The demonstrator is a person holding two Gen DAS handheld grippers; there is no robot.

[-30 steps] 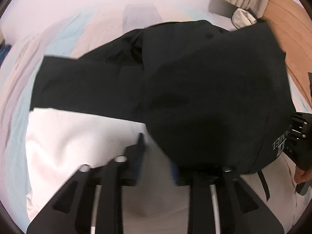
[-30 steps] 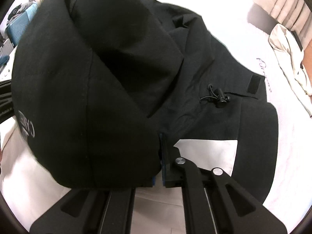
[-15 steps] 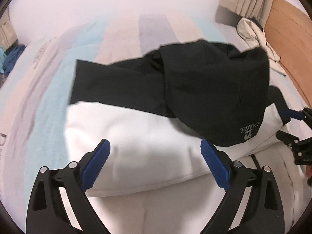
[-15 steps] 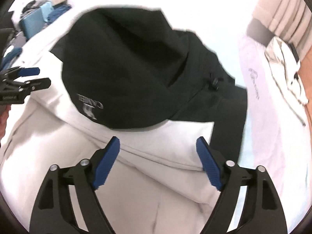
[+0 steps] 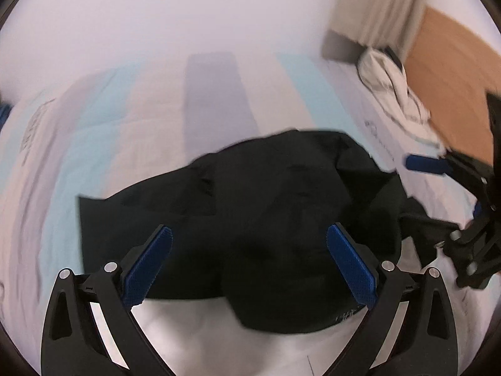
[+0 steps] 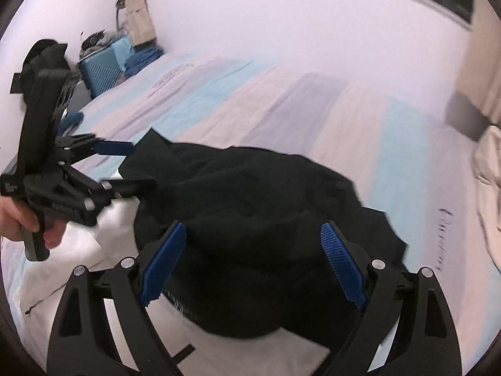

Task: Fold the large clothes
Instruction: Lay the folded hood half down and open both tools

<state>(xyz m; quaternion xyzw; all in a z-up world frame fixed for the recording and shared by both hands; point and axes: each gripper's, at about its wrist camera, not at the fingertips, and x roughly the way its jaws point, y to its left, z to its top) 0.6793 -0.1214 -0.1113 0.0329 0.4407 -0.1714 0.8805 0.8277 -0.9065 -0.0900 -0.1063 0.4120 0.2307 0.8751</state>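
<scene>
– Jacket status? We need where the black jacket (image 5: pixel 266 219) sits rn.

– We see it lying on the bed (image 5: pixel 156 119), on the striped cover, w/ a white layer (image 5: pixel 203 329) showing under its near edge. Fabric's bunched, rounded dark lobe toward us; faint pale lettering at that near hem, too blurred to read.

– Left tool (image 5: pixel 249 266)?

– Wide open, jaws have just been opening. Blue pads (image 5: pixel 147 269) spread far apart, nothing pinched between them; the jacket is only seen beyond them, below. We also spot it in the right wrist view, far left, w/ a hand (image 6: pixel 22 219) on its grip.

– Right tool (image 6: pixel 253 263)?

– Same: spread wide, just been opening, holds nothing. Jacket lies under and past the pads, not pressed by them. From the left wrist view it shows at the right edge, one blue pad poking out over the bed.

– Anything else around?

– Crumpled pale garment (image 5: pixel 391 87) at the bed's far right corner, well apart from the jacket; wooden floor (image 5: pixel 454 72) beside it. In the right wrist view, a blue case (image 6: pixel 103 65) sits off the bed's left side. Both frames are motion-blurred, so fine detail's a no-go.
</scene>
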